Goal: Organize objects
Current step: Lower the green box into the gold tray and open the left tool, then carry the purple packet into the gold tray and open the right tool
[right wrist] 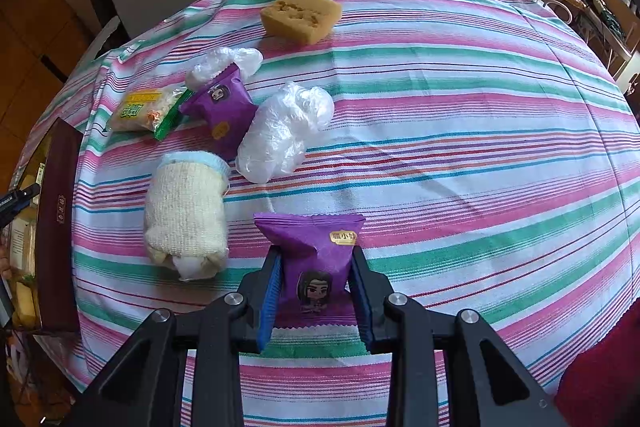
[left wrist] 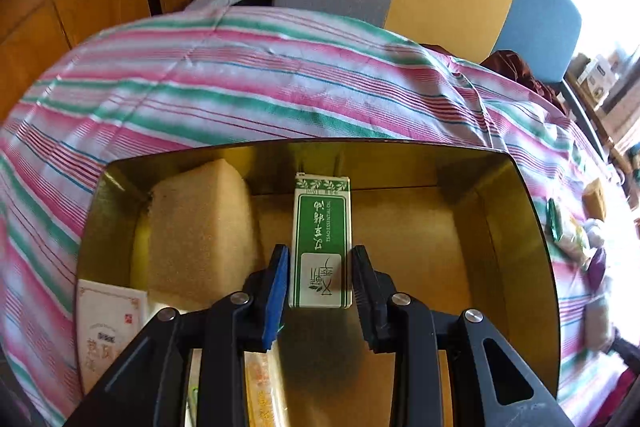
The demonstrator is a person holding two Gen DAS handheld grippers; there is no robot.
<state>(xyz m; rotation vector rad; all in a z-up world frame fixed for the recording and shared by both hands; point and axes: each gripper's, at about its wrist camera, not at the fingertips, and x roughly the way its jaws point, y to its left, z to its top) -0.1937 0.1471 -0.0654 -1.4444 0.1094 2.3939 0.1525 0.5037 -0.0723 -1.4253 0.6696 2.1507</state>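
The right claw [right wrist: 314,287] is clamped on a purple snack packet [right wrist: 316,259]; both pads press the packet's sides, and its serrated top edge stands just ahead of the fingertips, above the striped tabletop [right wrist: 460,115]. From this claw the box [right wrist: 56,227] lies well off to the left, its dark wall at the tabletop's left edge, so the carry should run sideways past the rolled cloth [right wrist: 186,219], which sits between packet and box.

The left claw [left wrist: 320,275] hangs inside that box [left wrist: 516,211], jaws narrowly parted around the near end of a green carton [left wrist: 322,239]. A gap shows on the right side, so it looks released, not gripped. The carton's long axis runs straight away from the claw, its far end touching the box's far wall, beside a tan sponge [left wrist: 200,227].

Judging by this, the right hand alone carries something, while the left claw occupies the middle of the box where the packet would land.
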